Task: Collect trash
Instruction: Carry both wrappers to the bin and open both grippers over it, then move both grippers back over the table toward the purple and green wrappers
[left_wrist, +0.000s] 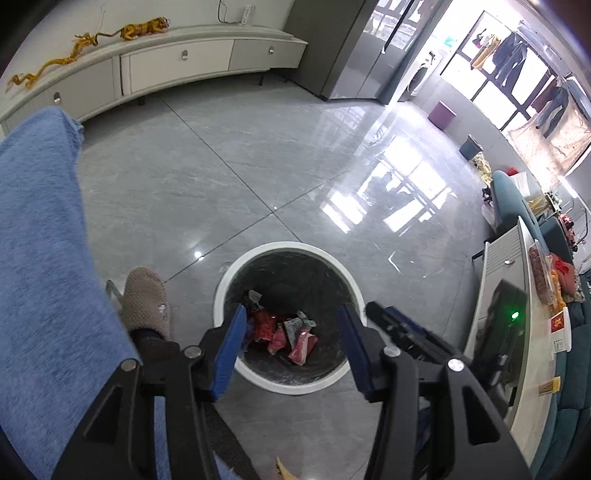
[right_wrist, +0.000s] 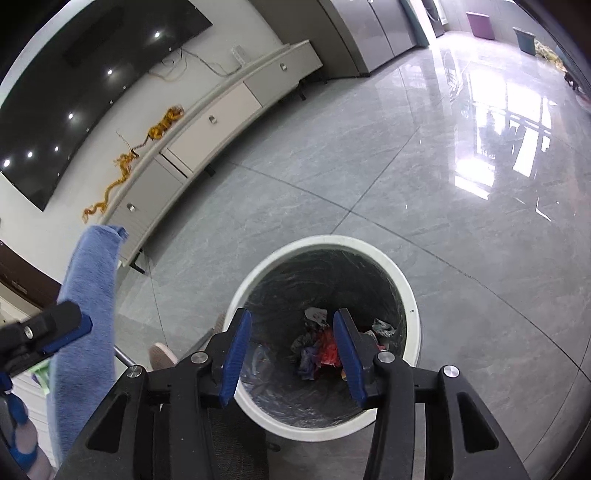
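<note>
A round white trash bin (left_wrist: 229, 275) with a dark liner stands on the grey tiled floor; it also shows in the right wrist view (right_wrist: 406, 284). Red, pink and grey wrappers (left_wrist: 291, 334) lie at its bottom, and they show in the right wrist view too (right_wrist: 321, 347). My left gripper (left_wrist: 293, 314) is open and empty, held above the bin's mouth. My right gripper (right_wrist: 291, 319) is open and empty, also above the bin. The right gripper's tip (left_wrist: 391, 319) shows in the left wrist view beside the bin's right rim.
A blue-sleeved arm (left_wrist: 40, 240) and a beige slipper (left_wrist: 146, 299) are left of the bin. A low white TV cabinet (left_wrist: 177, 62) with yellow toy dragons runs along the far wall. A white table (left_wrist: 517, 295) with items and a teal sofa (left_wrist: 509, 199) stand at right.
</note>
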